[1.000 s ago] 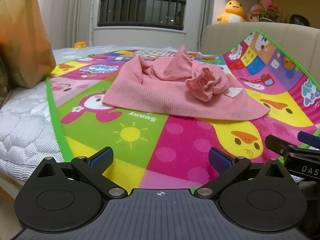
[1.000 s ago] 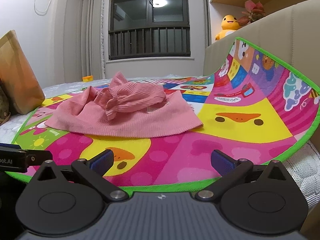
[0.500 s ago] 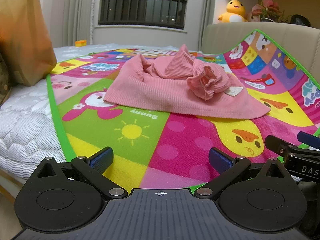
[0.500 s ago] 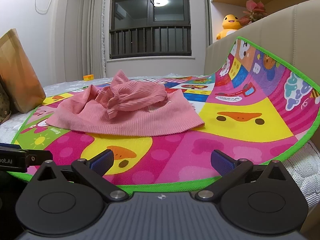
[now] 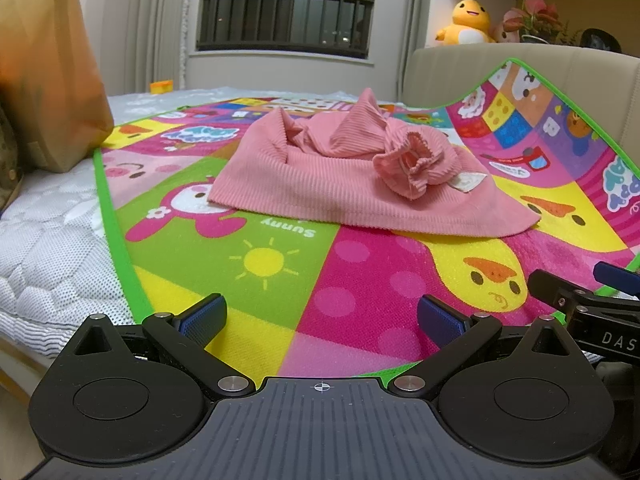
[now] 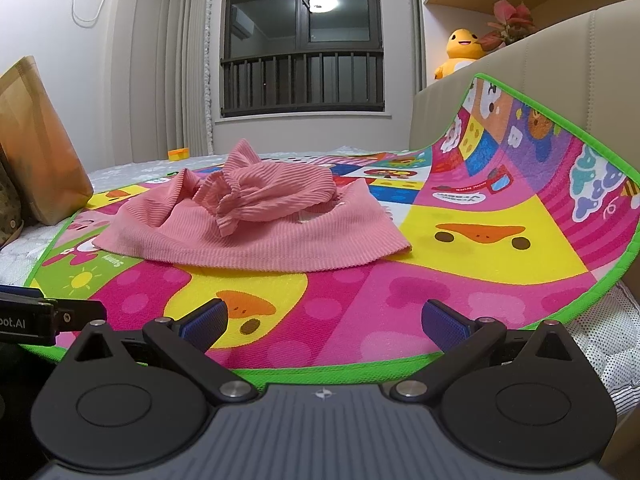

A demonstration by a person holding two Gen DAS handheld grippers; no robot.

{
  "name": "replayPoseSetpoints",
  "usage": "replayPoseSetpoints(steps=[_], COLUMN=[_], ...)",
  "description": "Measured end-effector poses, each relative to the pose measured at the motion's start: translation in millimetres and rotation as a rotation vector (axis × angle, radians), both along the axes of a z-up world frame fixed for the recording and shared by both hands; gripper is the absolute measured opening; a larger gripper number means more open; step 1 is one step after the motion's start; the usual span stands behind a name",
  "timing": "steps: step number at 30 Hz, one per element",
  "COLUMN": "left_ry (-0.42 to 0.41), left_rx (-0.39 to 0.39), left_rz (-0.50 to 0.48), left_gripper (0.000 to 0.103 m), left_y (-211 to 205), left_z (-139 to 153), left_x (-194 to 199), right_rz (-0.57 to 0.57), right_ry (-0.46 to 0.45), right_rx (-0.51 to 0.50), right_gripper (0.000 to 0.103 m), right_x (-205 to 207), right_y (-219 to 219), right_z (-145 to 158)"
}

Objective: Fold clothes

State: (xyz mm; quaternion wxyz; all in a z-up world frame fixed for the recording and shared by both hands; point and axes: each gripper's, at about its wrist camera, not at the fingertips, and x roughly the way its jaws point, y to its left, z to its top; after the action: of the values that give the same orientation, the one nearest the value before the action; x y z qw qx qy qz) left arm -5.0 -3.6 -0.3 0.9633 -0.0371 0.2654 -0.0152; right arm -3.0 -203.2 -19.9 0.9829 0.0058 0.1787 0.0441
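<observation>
A pink ribbed garment lies crumpled on a colourful play mat, about the middle of the mat. Its lower part is spread flat toward the mat's near edge, while the upper part is bunched into a heap, with a gathered cuff rolled open on top and a white label showing just beside it. From the right wrist view the same garment sits nearer the mat's left edge than its right.

The mat has a green border and covers a white quilted mattress; its right edge curls up against a beige padded headboard.

The left gripper hovers over the near edge of the mat with its blue-padded fingers spread wide and nothing between them, well apart from the garment. The right gripper is likewise spread wide and empty over the near edge, just beside the left one.

A brown paper bag stands on the mattress off the mat's left edge. A yellow duck toy and a red-leaved plant sit on the ledge behind the headboard, beside a dark barred window.
</observation>
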Motion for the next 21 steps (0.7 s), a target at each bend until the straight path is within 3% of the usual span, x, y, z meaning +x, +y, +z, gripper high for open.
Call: replayPoseSetpoints(steps=[21], left_ry=[-0.002], left_rx=[0.004], left_rz=[-0.005], left_gripper=[0.103], left_y=[-1.3], left_z=[3.8], left_x=[-1.1], right_rz=[0.005], right_ry=[0.000], right_rx=[0.003], right_gripper=[0.103], right_x=[-1.8], right_y=[0.8], right_z=[4.0])
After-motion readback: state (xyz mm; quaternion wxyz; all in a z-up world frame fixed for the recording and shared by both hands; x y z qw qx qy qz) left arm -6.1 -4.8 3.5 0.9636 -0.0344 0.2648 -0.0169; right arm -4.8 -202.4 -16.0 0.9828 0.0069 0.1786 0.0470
